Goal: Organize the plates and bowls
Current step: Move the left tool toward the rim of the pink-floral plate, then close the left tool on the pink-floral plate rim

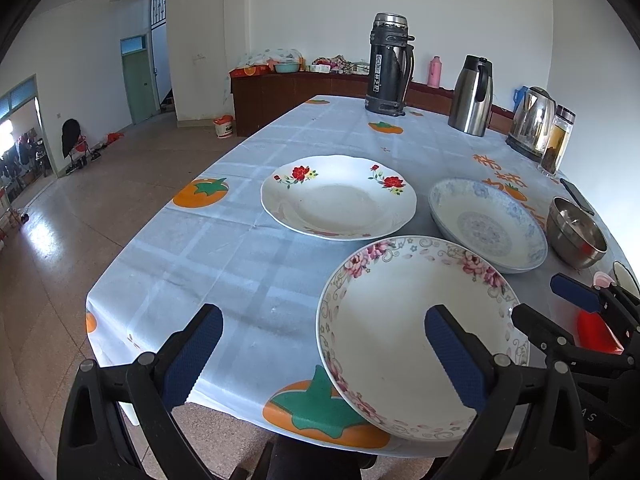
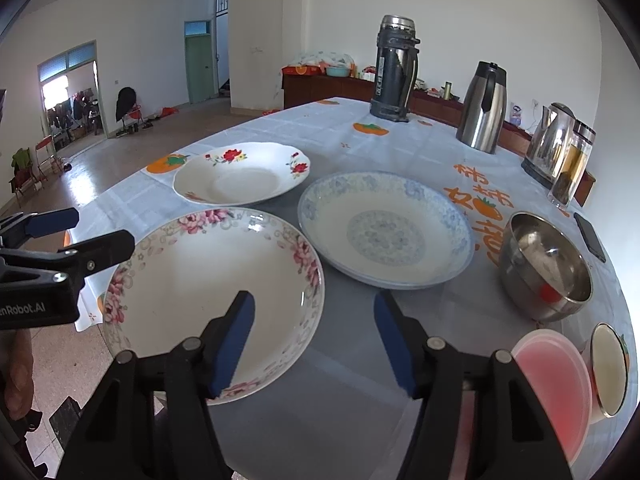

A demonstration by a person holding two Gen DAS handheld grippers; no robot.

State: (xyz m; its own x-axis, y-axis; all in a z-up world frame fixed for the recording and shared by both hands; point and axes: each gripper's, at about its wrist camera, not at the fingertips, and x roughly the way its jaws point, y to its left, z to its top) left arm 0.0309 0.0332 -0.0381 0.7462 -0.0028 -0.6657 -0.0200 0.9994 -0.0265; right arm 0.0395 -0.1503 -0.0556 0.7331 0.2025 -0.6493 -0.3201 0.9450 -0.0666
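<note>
From the left wrist view, your left claw (image 1: 326, 354) stood spread wide, gripping nothing; its right finger hung over the pink-flowered plate (image 1: 404, 332) at the counter's (image 1: 224, 248) near edge. The red-flowered plate (image 1: 338, 196) sat beyond, the blue-patterned plate (image 1: 488, 224) to its right.

From the right wrist view, your right claw (image 2: 314, 340) was part-spread, straddling the pink-flowered plate's (image 2: 200, 280) rim without pinching it. The steel bowl (image 2: 546, 266) sat right of the blue-patterned plate (image 2: 386, 230).

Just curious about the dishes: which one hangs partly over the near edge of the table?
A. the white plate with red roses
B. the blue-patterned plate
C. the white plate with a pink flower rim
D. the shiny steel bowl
C: the white plate with a pink flower rim juts past the edge of the tablecloth, with floor visible beneath it.
</note>
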